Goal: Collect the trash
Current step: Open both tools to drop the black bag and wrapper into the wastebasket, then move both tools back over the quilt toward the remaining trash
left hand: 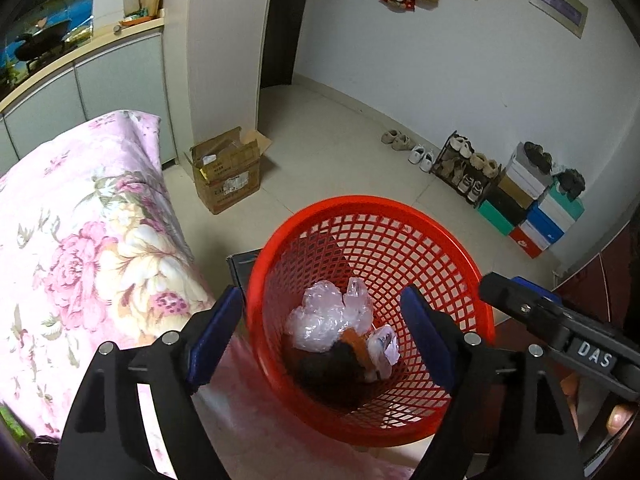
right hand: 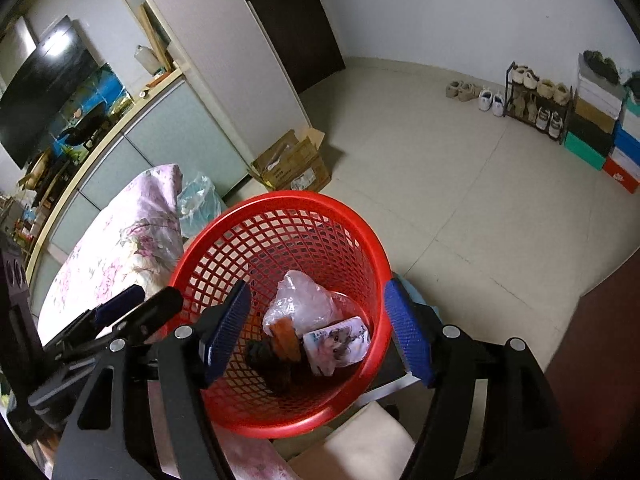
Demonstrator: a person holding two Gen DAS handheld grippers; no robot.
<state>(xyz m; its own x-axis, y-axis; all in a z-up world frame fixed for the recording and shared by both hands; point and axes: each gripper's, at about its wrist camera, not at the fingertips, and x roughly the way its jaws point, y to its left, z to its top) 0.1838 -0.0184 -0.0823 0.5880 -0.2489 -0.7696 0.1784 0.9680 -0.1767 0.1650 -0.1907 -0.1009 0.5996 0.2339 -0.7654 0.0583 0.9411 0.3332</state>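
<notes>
The left gripper (left hand: 320, 328) hangs over the red basket (left hand: 460, 248) with its jaws spread wide and nothing between the blue pads (left hand: 216, 332); the right gripper (right hand: 316, 332) beside it stands the same way, jaws apart and empty, tilted down into the same opening. Below and just ahead of both sets of fingertips, at the bottom of the basket, lies the trash — a crumpled clear plastic bag (left hand: 328, 316), a small printed packet (right hand: 338, 342), an orange scrap (right hand: 286, 340) and a dark lump (right hand: 268, 360), all heaped touching one another. These look very light and soft: the film would crush flat under the pads and probably slide, so a pinch on a bunched fold should hold better than one on a smooth face. The basket itself is stiff open mesh, likely light — its solid rim is the natural place to grip. To the left of the left gripper lies a floral quilt (left hand: 80, 240).
</notes>
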